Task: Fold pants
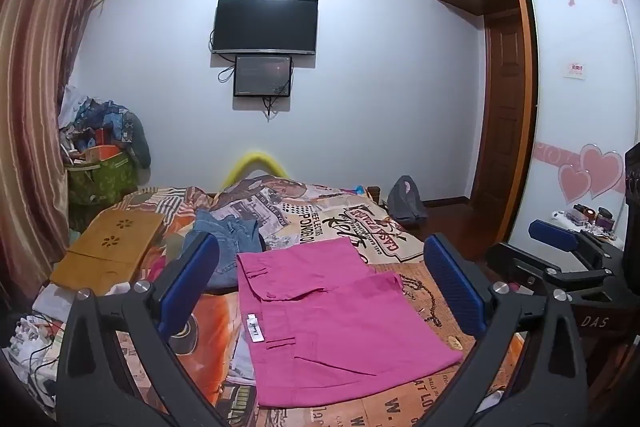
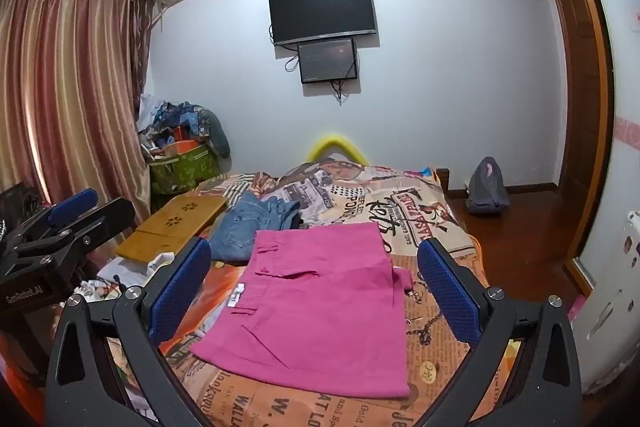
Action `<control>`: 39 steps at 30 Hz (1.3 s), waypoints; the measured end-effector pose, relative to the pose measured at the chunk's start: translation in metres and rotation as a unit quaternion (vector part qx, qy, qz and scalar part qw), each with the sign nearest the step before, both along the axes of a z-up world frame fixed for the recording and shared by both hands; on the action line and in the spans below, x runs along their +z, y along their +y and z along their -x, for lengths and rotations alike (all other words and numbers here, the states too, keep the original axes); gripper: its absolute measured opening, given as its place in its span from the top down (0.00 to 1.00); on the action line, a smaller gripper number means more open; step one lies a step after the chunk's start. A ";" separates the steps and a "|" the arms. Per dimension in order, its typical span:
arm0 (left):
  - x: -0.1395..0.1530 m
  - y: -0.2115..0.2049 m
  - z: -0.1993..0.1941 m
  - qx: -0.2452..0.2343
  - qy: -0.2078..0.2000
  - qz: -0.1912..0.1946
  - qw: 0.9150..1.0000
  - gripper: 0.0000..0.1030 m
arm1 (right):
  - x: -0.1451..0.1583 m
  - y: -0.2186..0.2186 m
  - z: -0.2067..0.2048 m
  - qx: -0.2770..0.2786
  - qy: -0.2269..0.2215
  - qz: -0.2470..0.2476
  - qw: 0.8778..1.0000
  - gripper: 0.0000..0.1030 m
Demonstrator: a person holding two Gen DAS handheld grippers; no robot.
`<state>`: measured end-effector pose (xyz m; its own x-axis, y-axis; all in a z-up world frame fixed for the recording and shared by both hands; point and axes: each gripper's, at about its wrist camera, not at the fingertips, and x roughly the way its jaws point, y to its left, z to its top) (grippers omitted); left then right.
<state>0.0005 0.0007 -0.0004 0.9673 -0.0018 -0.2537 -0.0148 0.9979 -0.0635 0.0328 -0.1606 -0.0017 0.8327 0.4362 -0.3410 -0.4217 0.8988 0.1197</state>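
Both grippers are held up above the near end of the bed (image 1: 420,255), side by side and level, pointing across it toward the far wall. The left gripper (image 1: 320,287) has its blue-padded fingers spread wide with nothing between them, and the right gripper (image 2: 314,291) is just as wide open and empty. Neither touches the cloth.

The pink pants (image 1: 332,323) lie folded into a flat, compact rectangle on the printed bedspread, near the bed's near edge and about midway across it; a white label (image 2: 236,295) shows at the waistband on the left side. Just beyond them, toward the left edge, sits a crumpled pair of blue jeans (image 2: 256,227), its near part touching the pink fabric. A wooden lap table (image 1: 112,247) rests by the bed's left edge.
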 end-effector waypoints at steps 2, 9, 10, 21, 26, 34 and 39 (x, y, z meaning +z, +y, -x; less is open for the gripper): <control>0.000 0.001 0.000 -0.004 0.003 0.001 1.000 0.00 | 0.000 0.001 0.000 0.000 -0.003 -0.001 1.000 0.00; -0.006 0.005 0.003 0.001 0.007 0.001 1.000 0.00 | 0.001 -0.003 0.001 -0.004 -0.001 -0.001 1.000 0.00; -0.004 0.005 0.001 0.001 0.011 -0.001 1.000 0.00 | 0.001 -0.002 0.002 -0.004 -0.001 -0.001 1.000 0.00; -0.009 0.005 -0.008 0.006 0.012 0.000 1.000 0.00 | 0.000 0.003 0.000 -0.004 0.003 -0.002 1.000 0.00; -0.009 0.004 -0.009 0.008 0.016 -0.003 1.000 0.00 | 0.000 0.004 0.000 -0.002 0.004 -0.004 1.000 0.00; -0.011 0.005 -0.008 0.008 0.015 0.001 1.000 0.00 | 0.002 0.005 -0.001 0.000 0.003 -0.006 1.000 0.00; -0.010 0.006 -0.009 0.008 0.015 0.001 1.000 0.00 | 0.002 0.004 -0.001 0.001 0.003 -0.006 1.000 0.00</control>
